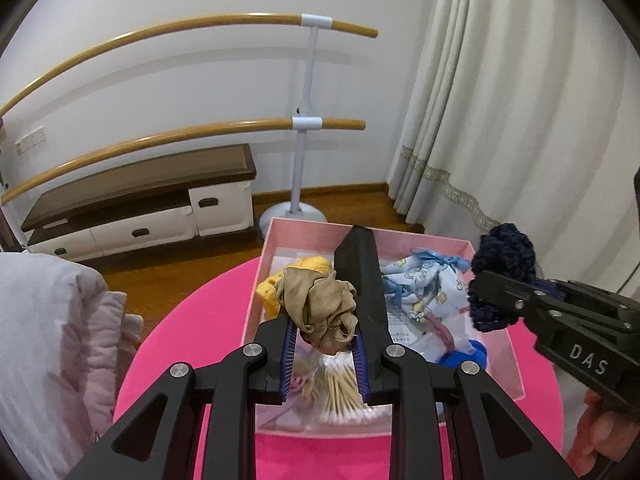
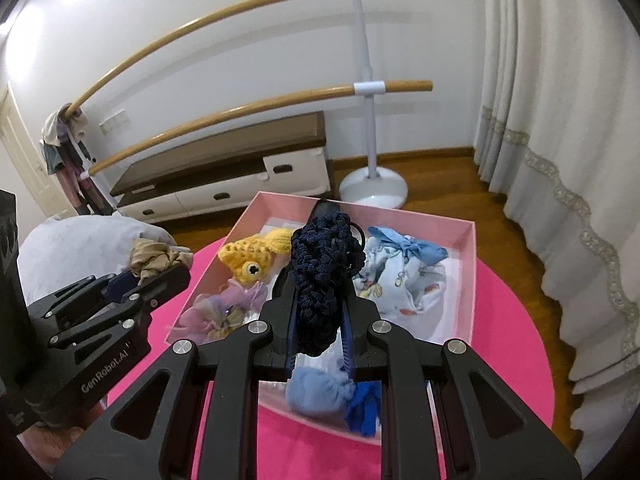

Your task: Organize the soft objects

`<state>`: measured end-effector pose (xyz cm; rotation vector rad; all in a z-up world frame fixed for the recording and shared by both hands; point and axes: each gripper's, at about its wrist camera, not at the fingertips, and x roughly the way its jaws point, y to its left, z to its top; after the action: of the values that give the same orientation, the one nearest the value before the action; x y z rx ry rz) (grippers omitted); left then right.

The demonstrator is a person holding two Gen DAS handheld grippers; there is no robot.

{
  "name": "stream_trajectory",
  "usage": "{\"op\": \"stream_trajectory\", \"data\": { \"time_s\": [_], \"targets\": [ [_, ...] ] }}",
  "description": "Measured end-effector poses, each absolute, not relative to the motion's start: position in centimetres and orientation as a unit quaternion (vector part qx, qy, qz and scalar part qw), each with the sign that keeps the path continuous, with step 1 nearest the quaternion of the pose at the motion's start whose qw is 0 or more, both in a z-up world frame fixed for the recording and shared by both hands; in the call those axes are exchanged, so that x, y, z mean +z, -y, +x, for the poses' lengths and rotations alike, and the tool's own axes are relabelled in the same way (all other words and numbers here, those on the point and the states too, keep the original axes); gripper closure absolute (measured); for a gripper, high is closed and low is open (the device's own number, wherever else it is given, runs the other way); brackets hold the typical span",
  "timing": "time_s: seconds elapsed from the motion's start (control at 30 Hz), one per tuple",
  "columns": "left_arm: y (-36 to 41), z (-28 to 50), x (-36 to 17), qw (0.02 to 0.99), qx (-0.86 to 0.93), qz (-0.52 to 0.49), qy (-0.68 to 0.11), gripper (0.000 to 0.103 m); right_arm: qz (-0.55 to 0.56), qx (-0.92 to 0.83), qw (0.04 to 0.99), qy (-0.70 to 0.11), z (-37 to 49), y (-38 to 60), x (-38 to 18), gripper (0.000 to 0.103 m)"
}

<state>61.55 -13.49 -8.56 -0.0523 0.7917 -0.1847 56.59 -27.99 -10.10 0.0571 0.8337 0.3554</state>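
Note:
In the left wrist view, my left gripper [image 1: 326, 288] is shut on a crumpled tan scrunchie [image 1: 316, 308], held over the open pink box [image 1: 304, 226]. My right gripper [image 2: 320, 240] is shut on a navy crocheted scrunchie [image 2: 320, 280], also above the box. Each gripper shows in the other view: the right gripper [image 1: 486, 284] with its navy scrunchie [image 1: 504, 252], the left gripper [image 2: 176, 274] with the tan scrunchie [image 2: 154, 260]. Inside the box lie a yellow crocheted fish [image 2: 252, 256], a purple gauzy scrunchie [image 2: 224, 308], a printed cloth with a blue bow [image 2: 404, 276] and a pale blue soft ball [image 2: 316, 396].
The box sits on a round pink table [image 1: 192, 320]. A pack of cotton swabs [image 1: 340, 396] lies at the box's near end. A white quilt [image 1: 48, 320] is left of the table. Behind stand a barre stand [image 1: 304, 128], a low cabinet [image 1: 140, 208] and curtains [image 1: 500, 120].

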Motion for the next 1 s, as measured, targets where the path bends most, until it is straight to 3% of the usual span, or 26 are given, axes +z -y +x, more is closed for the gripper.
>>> {"op": "stream_trajectory", "data": {
  "time_s": [0.33,0.43,0.5,0.6,0.67,0.7,0.77,1.0],
  "targets": [
    [15.1,66.0,-11.2,0.908,-0.094,-0.019,-0.409,0.075,0.045,0.169,0.887,-0.428,59.5,28.3,-12.8,0.082],
    [15.6,67.0,-12.0,0.903,-0.095,-0.013,-0.419,0.066,0.054,0.166,0.885,-0.432,59.9,28.6,-13.3,0.075],
    [15.8,67.0,-12.1,0.903,-0.096,-0.008,-0.419,0.057,0.059,0.162,0.885,-0.433,60.1,28.9,-13.5,0.064],
    [15.9,66.7,-12.0,0.907,-0.091,-0.001,-0.412,0.037,0.073,0.159,0.887,-0.428,59.8,29.5,-13.5,0.038],
    [16.0,66.3,-11.8,0.91,-0.086,0.002,-0.405,0.02,0.086,0.155,0.891,-0.418,59.4,30.2,-13.2,0.008],
    [16.0,66.1,-11.6,0.912,-0.084,0.004,-0.402,0.015,0.09,0.151,0.893,-0.414,59.3,30.4,-13.1,0.002],
    [16.0,65.4,-11.3,0.916,-0.082,0.006,-0.392,0.002,0.095,0.142,0.898,-0.406,58.6,30.7,-12.5,0.0],
    [15.4,60.9,-10.1,0.928,-0.073,0.018,-0.365,0.0,0.106,0.124,0.906,-0.39,55.6,31.7,-10.6,0.0]
  ]
}}
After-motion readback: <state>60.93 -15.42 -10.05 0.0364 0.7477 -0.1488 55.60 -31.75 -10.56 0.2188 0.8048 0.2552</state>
